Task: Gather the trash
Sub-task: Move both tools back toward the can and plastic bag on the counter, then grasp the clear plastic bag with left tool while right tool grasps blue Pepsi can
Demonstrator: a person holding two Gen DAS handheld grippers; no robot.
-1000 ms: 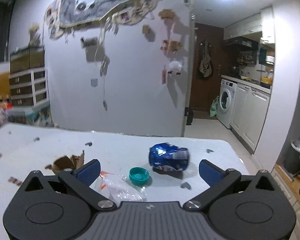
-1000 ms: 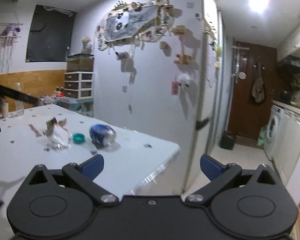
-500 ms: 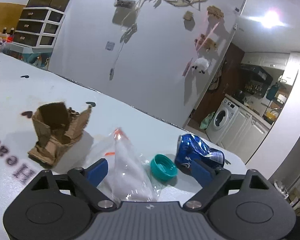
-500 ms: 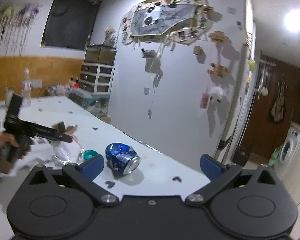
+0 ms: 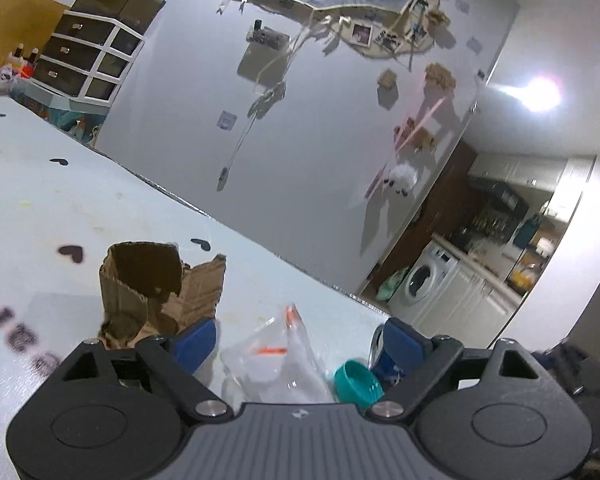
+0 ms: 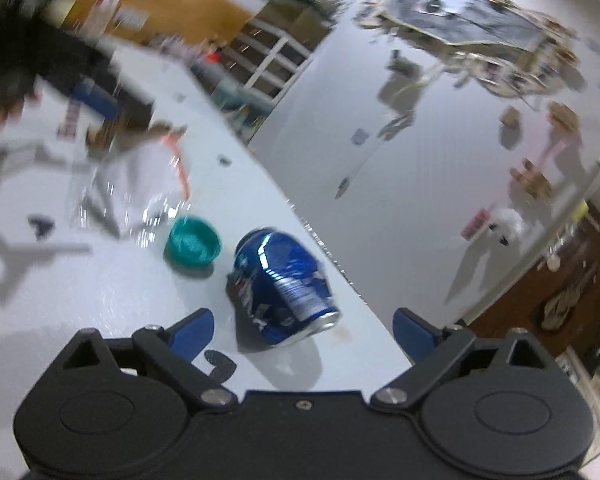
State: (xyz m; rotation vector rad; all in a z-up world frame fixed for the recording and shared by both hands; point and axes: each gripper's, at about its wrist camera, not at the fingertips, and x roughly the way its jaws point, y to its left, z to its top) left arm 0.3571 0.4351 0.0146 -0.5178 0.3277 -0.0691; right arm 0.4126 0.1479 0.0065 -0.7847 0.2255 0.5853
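On the white table [image 5: 60, 200] lie a torn cardboard piece [image 5: 160, 284], a clear plastic bag [image 5: 276, 360], a teal cap [image 5: 358, 384] and a crushed blue can [image 5: 376, 346]. My left gripper [image 5: 299, 342] is open, low over the table. The bag and cap lie between its fingers, untouched, and its right finger hides most of the can. In the right wrist view the can [image 6: 284, 284] lies just ahead of my right gripper [image 6: 303, 329]. Its jaws are closing, with the can's near end between the tips and the pads clear of it. The cap [image 6: 192, 242] and bag [image 6: 140, 184] lie to the left.
The table's far edge [image 6: 340, 268] runs just behind the can, with a decorated white wall [image 5: 320, 140] beyond. A blurred hand [image 6: 0, 112] with the left gripper shows at the upper left of the right wrist view. Drawers [image 5: 84, 60] stand far left, a washing machine [image 5: 424, 284] far right.
Both grippers rolled and came down closer to the trash. The left one now has the bag and cap between its fingers. The right one swung in from far off, right up to the can.
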